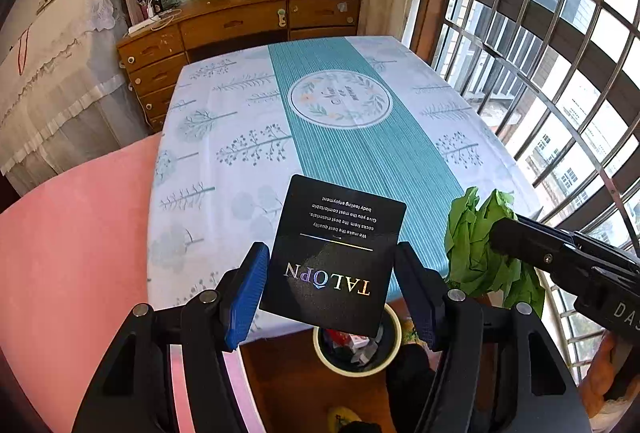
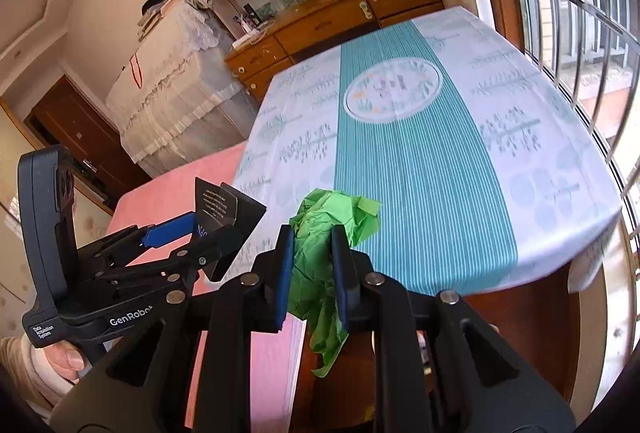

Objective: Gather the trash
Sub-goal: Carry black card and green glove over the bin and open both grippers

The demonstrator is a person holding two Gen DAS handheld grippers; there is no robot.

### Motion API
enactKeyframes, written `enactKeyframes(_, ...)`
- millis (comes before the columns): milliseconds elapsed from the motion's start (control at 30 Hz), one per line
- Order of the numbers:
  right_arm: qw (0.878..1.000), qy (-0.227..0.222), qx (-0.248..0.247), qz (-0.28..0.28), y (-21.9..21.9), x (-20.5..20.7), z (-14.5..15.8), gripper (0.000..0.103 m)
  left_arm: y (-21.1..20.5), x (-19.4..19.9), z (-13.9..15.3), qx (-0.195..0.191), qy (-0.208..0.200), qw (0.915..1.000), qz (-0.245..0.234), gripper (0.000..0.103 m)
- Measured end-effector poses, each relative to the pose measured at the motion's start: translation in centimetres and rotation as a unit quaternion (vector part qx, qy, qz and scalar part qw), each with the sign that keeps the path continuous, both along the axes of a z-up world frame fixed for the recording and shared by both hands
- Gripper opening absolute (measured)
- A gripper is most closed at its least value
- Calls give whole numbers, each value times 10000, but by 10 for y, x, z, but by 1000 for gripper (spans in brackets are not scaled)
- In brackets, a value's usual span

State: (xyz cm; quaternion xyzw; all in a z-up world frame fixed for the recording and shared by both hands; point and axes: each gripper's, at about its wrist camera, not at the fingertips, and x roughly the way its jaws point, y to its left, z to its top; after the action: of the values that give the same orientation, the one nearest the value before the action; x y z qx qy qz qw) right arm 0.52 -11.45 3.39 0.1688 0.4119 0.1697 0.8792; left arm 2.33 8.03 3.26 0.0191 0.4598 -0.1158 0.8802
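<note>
My left gripper (image 1: 332, 273) is shut on a black card printed TALOPN (image 1: 336, 253) and holds it above a small round trash bin (image 1: 394, 349) with a pale rim on the wooden floor. The bin holds several scraps. My right gripper (image 2: 310, 257) is shut on a crumpled green paper (image 2: 332, 229) and holds it just off the table's near edge. In the left wrist view the green paper (image 1: 476, 241) and the right gripper's body sit to the right. In the right wrist view the left gripper (image 2: 208, 229) with the card (image 2: 224, 217) is to the left.
A table with a white and teal striped cloth (image 1: 360, 161) fills the middle. A pink bed (image 1: 72, 253) lies at the left. A wooden dresser (image 1: 224, 29) and bookshelves stand at the back. A barred window (image 1: 560, 73) runs along the right.
</note>
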Motion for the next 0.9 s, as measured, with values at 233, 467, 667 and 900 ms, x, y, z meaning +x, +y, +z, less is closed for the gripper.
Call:
enactKeyframes(233,9985,517,-162,2,-12,-30,-34,16,-22,-32,-44,11,522,9986,-19,64)
enactKeyframes(467,9940,929,-503,274,-21,-20,-116,16,-36,-37,-136,-123,1101,9934,283,64)
enactKeyframes(667,9870,1309,-782,513,-23,-15,-217,16,-50,-44,-238,-166,1479,9868,637,64)
enactKeyframes(900,9799,1789,-750,472,-31,-1,-339,16,-59,-41,-350,-164,1820,9799,801,64)
